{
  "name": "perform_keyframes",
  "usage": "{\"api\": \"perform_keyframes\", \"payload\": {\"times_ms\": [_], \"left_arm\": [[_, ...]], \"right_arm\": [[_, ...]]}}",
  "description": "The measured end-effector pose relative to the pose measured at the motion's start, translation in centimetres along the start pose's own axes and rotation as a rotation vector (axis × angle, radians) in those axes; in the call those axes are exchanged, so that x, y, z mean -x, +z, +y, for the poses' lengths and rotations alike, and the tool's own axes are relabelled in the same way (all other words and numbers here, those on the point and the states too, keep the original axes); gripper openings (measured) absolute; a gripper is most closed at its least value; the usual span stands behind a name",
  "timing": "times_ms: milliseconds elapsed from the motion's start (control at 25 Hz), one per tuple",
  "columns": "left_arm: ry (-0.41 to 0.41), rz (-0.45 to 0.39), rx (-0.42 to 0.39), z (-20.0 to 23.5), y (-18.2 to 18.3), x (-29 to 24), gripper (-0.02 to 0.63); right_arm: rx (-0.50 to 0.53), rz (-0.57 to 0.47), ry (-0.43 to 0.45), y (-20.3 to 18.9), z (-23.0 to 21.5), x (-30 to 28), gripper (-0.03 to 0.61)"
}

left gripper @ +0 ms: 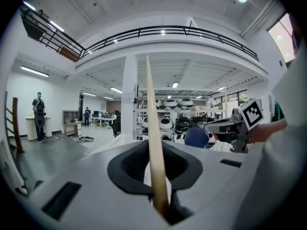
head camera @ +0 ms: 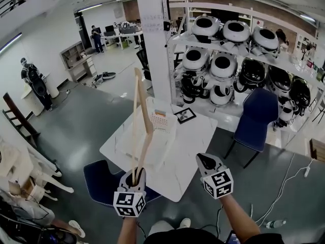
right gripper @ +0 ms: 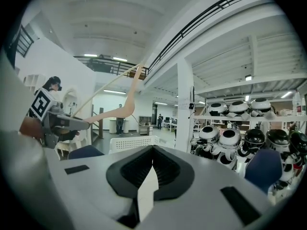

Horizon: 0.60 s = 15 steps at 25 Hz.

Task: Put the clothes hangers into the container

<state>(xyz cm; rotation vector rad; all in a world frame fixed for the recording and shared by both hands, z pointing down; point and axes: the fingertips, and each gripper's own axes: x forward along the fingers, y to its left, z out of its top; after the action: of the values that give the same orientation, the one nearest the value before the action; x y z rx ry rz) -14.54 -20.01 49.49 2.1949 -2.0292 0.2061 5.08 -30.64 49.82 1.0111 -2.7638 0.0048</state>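
A pale wooden clothes hanger (head camera: 149,123) stands upright over the white table (head camera: 198,141). My left gripper (head camera: 137,178) is shut on its lower end, at the table's near edge. In the left gripper view the hanger (left gripper: 154,147) rises straight up from between the jaws. A white perforated container (head camera: 161,128) sits on the table behind the hanger. My right gripper (head camera: 205,161) hovers at the table's near right edge, shut with nothing in it. The right gripper view shows the hanger (right gripper: 125,110), the left gripper (right gripper: 64,124) and the container (right gripper: 132,143) off to its left.
A white pillar (head camera: 155,39) and a shelf of white and black round helmets (head camera: 238,60) stand behind the table. Blue chairs sit at the near left (head camera: 101,179) and at the right (head camera: 259,116). A marker card (head camera: 185,115) lies on the table. People stand far left.
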Motion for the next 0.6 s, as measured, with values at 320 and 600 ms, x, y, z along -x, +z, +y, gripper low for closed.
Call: {"api": "perform_keyframes", "payload": {"times_ms": [320,600], "left_arm": [[0.009,0.020,0.009,0.5,-0.2,-1.5,0.053],[-0.006,0.040,-0.001,1.5,-0.4,-3.2,0.054]], "right_arm": [[-0.006,-0.001,0.001,0.3,-1.2,-0.7,0.019],[-0.021,0.008,-0.024,0.4,-2.1,-1.8,0.019]]}}
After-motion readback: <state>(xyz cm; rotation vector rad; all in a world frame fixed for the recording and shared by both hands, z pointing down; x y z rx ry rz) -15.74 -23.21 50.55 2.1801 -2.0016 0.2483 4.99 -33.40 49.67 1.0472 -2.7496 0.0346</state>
